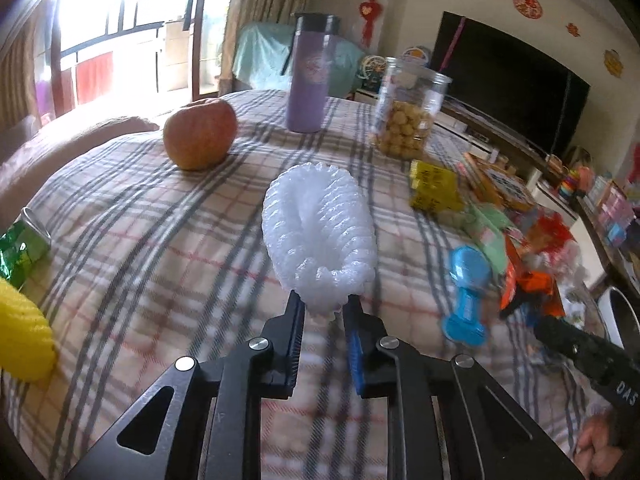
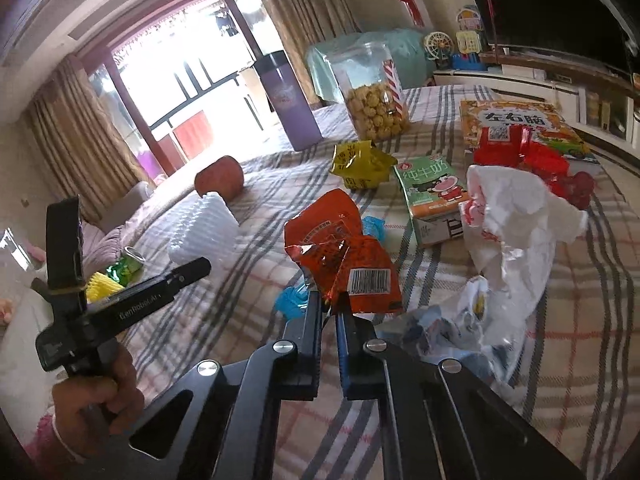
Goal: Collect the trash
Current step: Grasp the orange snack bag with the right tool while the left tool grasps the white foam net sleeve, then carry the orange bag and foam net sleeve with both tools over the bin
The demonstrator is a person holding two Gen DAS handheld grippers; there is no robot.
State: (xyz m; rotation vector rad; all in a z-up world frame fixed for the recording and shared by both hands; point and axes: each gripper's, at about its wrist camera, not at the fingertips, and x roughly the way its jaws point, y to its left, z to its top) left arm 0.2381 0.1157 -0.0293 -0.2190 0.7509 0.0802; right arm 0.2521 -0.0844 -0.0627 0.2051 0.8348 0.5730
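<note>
I see my left gripper [image 1: 322, 306] clamped on the near end of the white foam fruit net [image 1: 318, 232], its 2 pads pinching the mesh; the rest of the net stretches away from the fingers over the plaid tablecloth [image 1: 160, 264], toward the apple [image 1: 200, 134] and the purple bottle [image 1: 308, 80]. My right gripper [image 2: 329, 300] is closed on the lower edge of the orange snack wrapper [image 2: 340, 256], which stands up just ahead of the fingertips, barcode facing me. A blue plastic toy [image 2: 290, 300] lies behind the wrapper. To the right sit a white plastic bag [image 2: 516, 232] and a milk carton [image 2: 432, 196].
</note>
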